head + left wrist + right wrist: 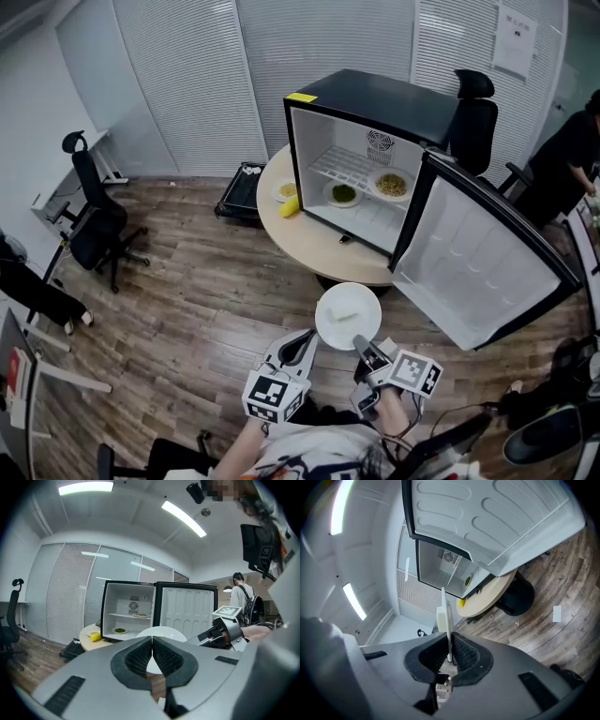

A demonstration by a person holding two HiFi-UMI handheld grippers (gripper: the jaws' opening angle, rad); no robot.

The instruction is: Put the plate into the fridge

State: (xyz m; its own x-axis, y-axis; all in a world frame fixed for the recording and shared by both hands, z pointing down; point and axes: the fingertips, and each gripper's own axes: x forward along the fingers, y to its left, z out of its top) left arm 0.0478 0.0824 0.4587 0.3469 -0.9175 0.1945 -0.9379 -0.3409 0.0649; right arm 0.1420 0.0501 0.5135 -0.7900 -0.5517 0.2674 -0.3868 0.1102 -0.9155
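1. The fridge [375, 96] stands on a round table [314, 239] with its door [480, 264] swung wide to the right.
2. Inside it, a dish of green food [343, 194] sits on the floor of the compartment. A dish of brownish food [391, 185] sits on the wire shelf above.
3. Outside, on the table just left of the fridge, are a third dish [286, 190] and a yellow item [291, 206].
4. The plate [348, 315] is in the air in front of the table, short of the open fridge and below its door edge. A pale block [343, 310] lies on it.
5. The right gripper [359, 343] is clamped on the plate's near rim, its pads pinching the thin edge.
6. The left gripper [302, 345] is just beside the plate on the left. Its jaws are pressed together with nothing between them, and it is not touching the plate.
7. Only the head view shows both grippers at once, the office chairs [94, 220] on the wooden floor and a person [567, 155] at the right edge.
8. The left gripper view alone shows the fridge's two levels from the front, and the right gripper holding the plate from the side.
9. The right gripper view shows the plate edge-on, rising from its jaws, with the moulded inner face of the door overhead.
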